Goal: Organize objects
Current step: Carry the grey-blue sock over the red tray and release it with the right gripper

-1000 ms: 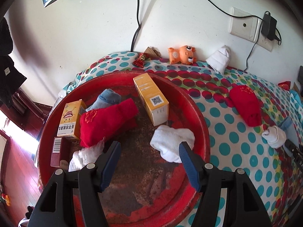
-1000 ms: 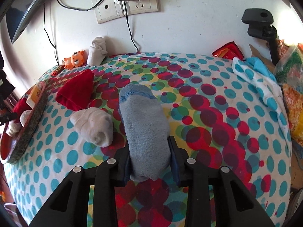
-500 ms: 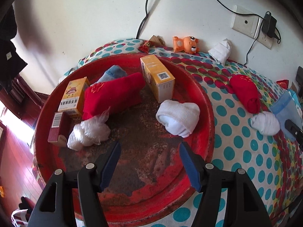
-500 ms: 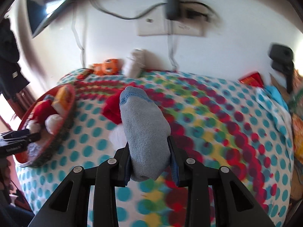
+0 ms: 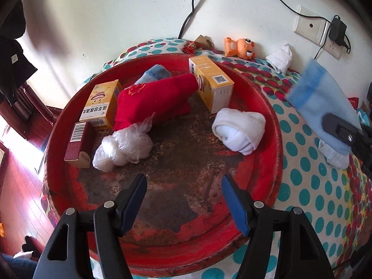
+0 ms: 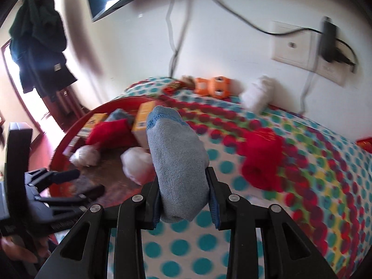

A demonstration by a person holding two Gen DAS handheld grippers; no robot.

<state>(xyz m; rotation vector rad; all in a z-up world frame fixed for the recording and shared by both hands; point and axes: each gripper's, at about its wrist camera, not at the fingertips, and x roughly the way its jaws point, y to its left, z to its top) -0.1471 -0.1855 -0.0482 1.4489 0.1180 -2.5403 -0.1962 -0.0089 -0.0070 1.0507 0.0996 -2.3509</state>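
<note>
My right gripper (image 6: 184, 195) is shut on a blue-grey sock (image 6: 177, 158) and holds it in the air near the right edge of the round red tray (image 6: 69, 132). That sock also shows blurred at the right of the left wrist view (image 5: 323, 107). My left gripper (image 5: 183, 200) is open and empty over the tray's near side (image 5: 162, 244). The tray holds a red sock (image 5: 151, 102), a rolled white sock (image 5: 239, 132), a blue sock (image 5: 153, 74), a plastic-wrapped bundle (image 5: 123, 148), two yellow boxes (image 5: 209, 83) (image 5: 100, 104) and a dark red box (image 5: 78, 144).
On the polka-dot cloth (image 6: 302, 209) lie a red sock (image 6: 262, 153), a white sock (image 5: 334, 158), an orange toy (image 5: 239, 47) and a white bundle (image 5: 280, 58) by the wall. Wall sockets with cables (image 6: 302, 46) are behind. The floor drops off to the left (image 5: 18, 186).
My right gripper has carried the blue-grey sock left, up to the tray. My left gripper has pulled back toward the tray's near side, still open.
</note>
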